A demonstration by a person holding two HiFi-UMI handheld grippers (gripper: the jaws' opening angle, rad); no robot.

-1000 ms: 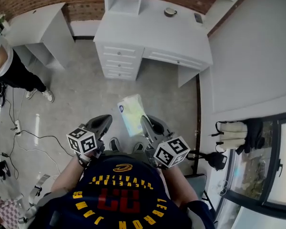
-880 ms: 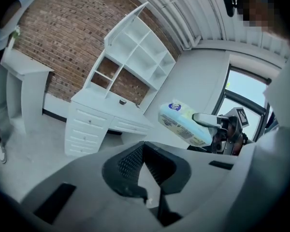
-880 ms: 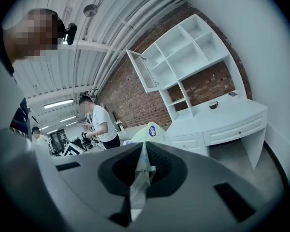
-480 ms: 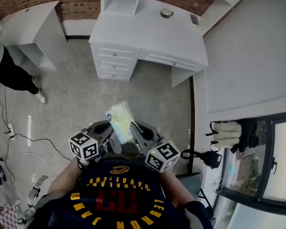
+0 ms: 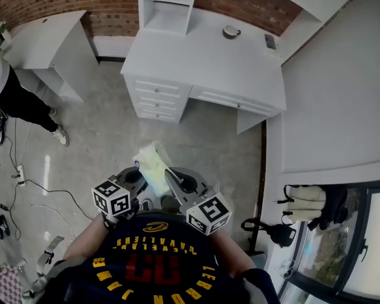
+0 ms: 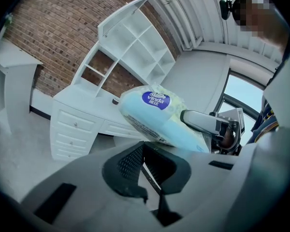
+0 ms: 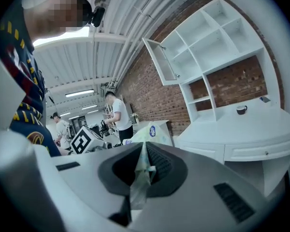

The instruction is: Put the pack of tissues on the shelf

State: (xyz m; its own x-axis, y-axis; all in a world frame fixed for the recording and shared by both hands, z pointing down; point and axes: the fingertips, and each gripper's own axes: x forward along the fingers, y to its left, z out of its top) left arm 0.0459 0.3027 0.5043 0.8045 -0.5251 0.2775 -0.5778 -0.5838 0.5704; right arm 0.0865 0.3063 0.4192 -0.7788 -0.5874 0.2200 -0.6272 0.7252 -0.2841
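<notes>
1. Right gripper [image 7: 142, 170]: jaws closed on the thin wrapper flap of the pale blue-green soft plastic pack of tissues [image 5: 153, 166]. The pack sticks out ahead, in the air near the person's body.
2. Left gripper [image 6: 147, 166]: jaws together, nothing between them, just left of the pack.
3. A flap pinch looks weak to me. Carry level with no swinging, and steady the pack's underside with the left gripper if it sags.
4. Far: white desk with drawers [image 5: 202, 62], well apart from the pack.
5. Farthest: white open shelf unit [image 5: 168, 5] at the desk's far left. Go for a low open compartment and stay clear of the dark mug [image 5: 230, 31] to its right.
</notes>
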